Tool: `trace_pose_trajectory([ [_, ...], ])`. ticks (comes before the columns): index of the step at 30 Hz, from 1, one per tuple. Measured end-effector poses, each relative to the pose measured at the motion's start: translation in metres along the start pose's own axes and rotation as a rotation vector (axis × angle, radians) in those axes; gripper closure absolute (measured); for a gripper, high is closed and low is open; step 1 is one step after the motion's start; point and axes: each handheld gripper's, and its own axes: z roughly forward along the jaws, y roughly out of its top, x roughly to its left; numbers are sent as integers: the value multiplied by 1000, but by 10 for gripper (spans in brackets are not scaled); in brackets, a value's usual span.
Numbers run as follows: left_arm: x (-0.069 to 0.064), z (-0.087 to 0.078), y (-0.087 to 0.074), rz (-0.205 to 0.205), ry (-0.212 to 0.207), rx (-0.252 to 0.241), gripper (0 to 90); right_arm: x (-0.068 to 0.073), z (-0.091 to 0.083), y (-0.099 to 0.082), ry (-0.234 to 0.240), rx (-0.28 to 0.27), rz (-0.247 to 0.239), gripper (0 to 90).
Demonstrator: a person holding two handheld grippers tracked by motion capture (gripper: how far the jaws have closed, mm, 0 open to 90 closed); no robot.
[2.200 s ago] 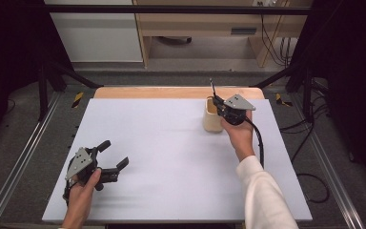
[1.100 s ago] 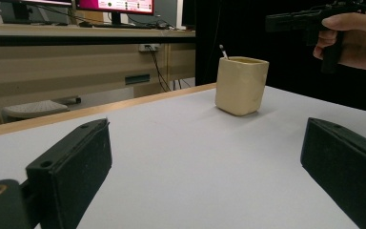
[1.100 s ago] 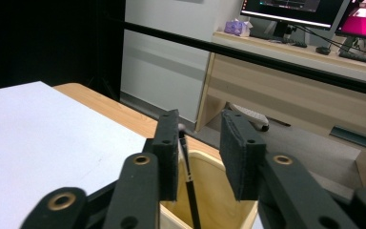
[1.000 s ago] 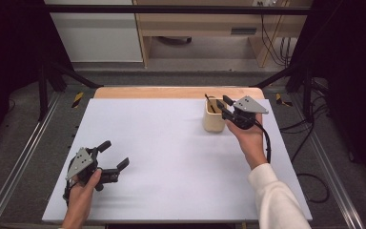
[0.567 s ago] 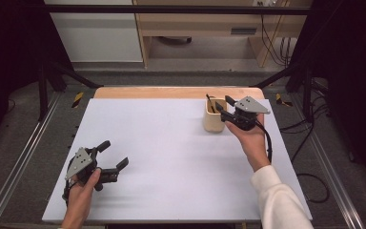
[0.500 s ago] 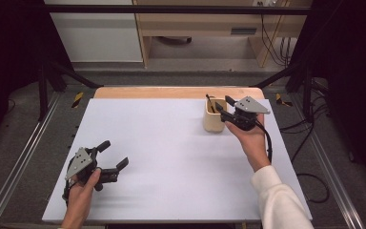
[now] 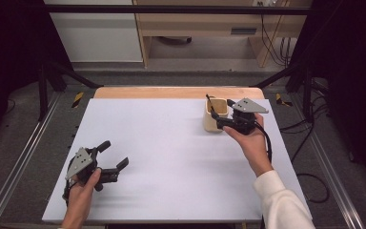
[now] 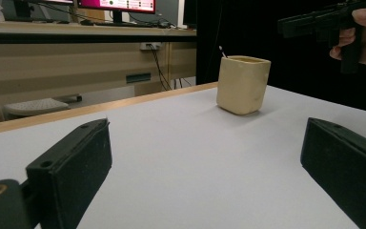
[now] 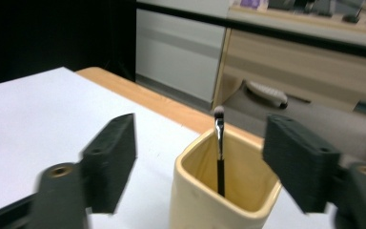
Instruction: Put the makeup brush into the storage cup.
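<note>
Opening right tool (image 9: 200,157) over cup (image 9: 219,195), brush (image 9: 218,143) standing inside.

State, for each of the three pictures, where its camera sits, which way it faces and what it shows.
High view: above the table's near edge, looking forward and down; both forearms and tongs.
Left gripper view: on the left tongs, low, facing the cup; own open jaws.
Right gripper view: on the right tongs, above the cup with its brush; own open jaws.
Shared: the cup.
</note>
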Motion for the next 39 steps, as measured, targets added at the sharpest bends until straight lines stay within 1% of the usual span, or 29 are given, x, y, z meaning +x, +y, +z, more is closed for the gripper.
trace_pose_trajectory([
  [1, 0, 0, 0, 0, 0, -1, 30, 0, 0, 0, 0, 0, 0, 241],
  [2, 0, 0, 0, -1, 0, -1, 30, 1, 1, -1, 7, 17, 13, 215],
  [3, 0, 0, 0, -1, 0, -2, 30, 1, 1, -1, 7, 17, 13, 215],
  [5, 0, -1, 0, -3, 0, -3, 30, 1, 2, -2, 14, 45, 6, 169],
  [8, 1, -1, 0, -2, 1, -3, 30, 3, 1, -2, 2, 65, 17, 129],
  [10, 1, -1, 0, -2, 2, -3, 30, 6, -1, -4, -18, 43, 16, 119],
  [11, 1, -1, 0, -1, 2, -3, 30, 8, -4, -6, -24, 40, 15, 104],
  [14, 1, -1, 1, -1, 1, -4, 30, 9, -5, -9, -25, 43, 17, 90],
  [16, 1, -1, 1, -1, 1, -4, 30, 10, -7, -12, -34, 46, 22, 82],
  [18, 1, -1, 1, -1, 3, -6, 30, 11, -9, -16, -28, 49, 29, 57],
  [22, 1, -2, 1, -3, 3, -9, 30, 12, -13, -20, -27, 53, 22, 54],
  [27, 1, -2, 1, -3, 4, -9, 30, 12, -19, -24, -25, 57, 29, 50],
  [30, 1, -3, 1, -3, 2, -11, 30, 11, -27, -26, -26, 51, 37, 46],
  [33, 2, -3, 1, 1, -2, -6, 30, 11, -32, -26, -27, 48, 45, 45],
  [35, 1, -3, 1, 2, -7, -11, 28, 10, -36, -28, -28, 41, 47, 40],
  [36, 1, -3, 1, 1, -8, -12, 26, 10, -40, -30, -27, 43, 46, 38],
  [39, 1, -3, 1, 2, -9, -8, 26, 10, -44, -31, -28, 42, 48, 40],
])
